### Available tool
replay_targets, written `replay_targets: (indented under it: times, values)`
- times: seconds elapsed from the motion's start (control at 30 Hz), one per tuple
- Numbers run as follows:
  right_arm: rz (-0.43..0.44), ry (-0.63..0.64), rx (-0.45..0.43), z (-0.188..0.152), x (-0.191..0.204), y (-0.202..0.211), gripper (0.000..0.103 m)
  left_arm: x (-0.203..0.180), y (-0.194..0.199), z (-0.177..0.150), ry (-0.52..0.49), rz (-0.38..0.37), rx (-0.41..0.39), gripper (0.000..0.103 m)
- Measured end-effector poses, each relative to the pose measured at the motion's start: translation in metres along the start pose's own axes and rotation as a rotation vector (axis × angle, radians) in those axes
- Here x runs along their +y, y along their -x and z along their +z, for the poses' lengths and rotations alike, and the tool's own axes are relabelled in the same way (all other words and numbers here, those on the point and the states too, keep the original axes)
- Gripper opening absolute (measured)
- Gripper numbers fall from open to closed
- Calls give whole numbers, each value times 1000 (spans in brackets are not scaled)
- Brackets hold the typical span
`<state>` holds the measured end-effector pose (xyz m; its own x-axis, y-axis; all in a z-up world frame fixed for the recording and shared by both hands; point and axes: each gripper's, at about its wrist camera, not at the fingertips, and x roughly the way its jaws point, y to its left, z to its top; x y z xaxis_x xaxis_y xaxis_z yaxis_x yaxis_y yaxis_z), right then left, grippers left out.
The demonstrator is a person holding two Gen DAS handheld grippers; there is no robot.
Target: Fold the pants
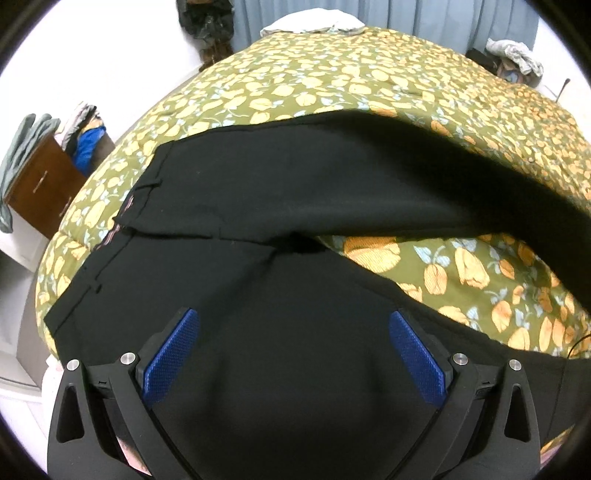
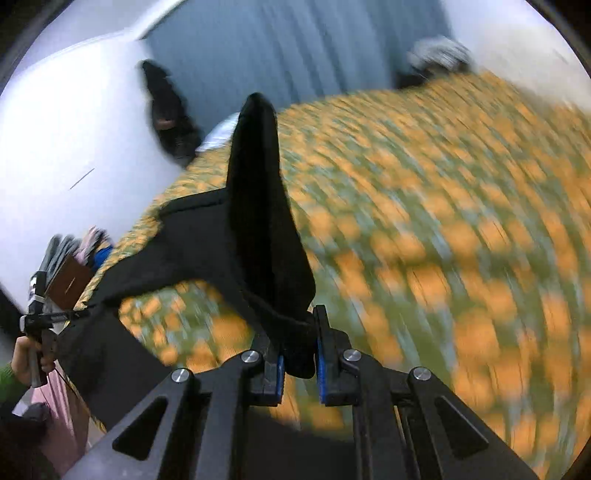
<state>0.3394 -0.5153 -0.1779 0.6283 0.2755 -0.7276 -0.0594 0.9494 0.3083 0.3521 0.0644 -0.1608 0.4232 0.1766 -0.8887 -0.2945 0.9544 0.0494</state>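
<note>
Ahead of your tongs lies the floral bedspread (image 1: 369, 85); beyond it you see blue curtains (image 1: 424, 14), and off left a brown drawer cabinet (image 1: 40, 188) piled with clothes.

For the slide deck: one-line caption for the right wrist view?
Right gripper shut on a lifted leg of the black pants above the floral bedspread, background motion-blurred.

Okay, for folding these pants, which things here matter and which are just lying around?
For the job:
- black pants
- right hand-held gripper, clamped on a pant leg
- left hand-held gripper, open over the pants
- floral bedspread

Lying about:
- brown dresser
- clothes pile
- white pillow
</note>
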Motion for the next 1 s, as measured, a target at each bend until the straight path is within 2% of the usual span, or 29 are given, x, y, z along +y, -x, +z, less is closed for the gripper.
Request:
replay_targets:
  times: [0.03, 0.07, 0.1, 0.13, 0.17, 0.2, 0.27, 0.37, 0.47, 0.6, 0.8, 0.9, 1.0]
  values:
    - [-33, -29, 16, -11, -8, 3, 13, 1, 2, -3, -3, -1, -2, 103]
    - [-74, -64, 42, -24, -16, 3, 18, 1, 4, -5, -6, -2, -2, 103]
    - [-112, -87, 71, -31, -22, 2, 31, 1, 6, -8, -9, -3, -3, 103]
    - [-179, -114, 99, -39, -27, 1, 39, 1, 8, -11, -11, -6, -4, 103]
    - [-212, -130, 102, -42, -31, 2, 56, 1, 11, -13, -13, -8, -6, 103]
    - [-245, -153, 84, -44, -34, 7, 67, 2, 13, -15, -14, -10, -7, 103]
    - [-294, -192, 30, -42, -36, 21, 71, 5, 18, -19, -15, -18, -12, 103]
    - [-369, -247, -30, -37, -27, 43, 87, 11, 27, -26, -15, -30, -28, 103]
    - [-429, -236, -77, -38, 3, 70, 89, 16, 34, -37, -22, -36, -33, 103]
    - [-471, -203, -128, -55, 50, 94, 99, 14, 46, -55, -94, -13, -79, 103]
    - [-369, -165, -31, -94, 114, 74, 99, -10, 51, -74, -230, 46, -111, 103]
    - [-350, -135, -20, -103, 140, 66, 99, -19, 57, -76, -267, 81, -138, 103]
    - [-322, -45, -43, -103, 175, 66, 99, -22, 62, -77, -293, 111, -162, 103]
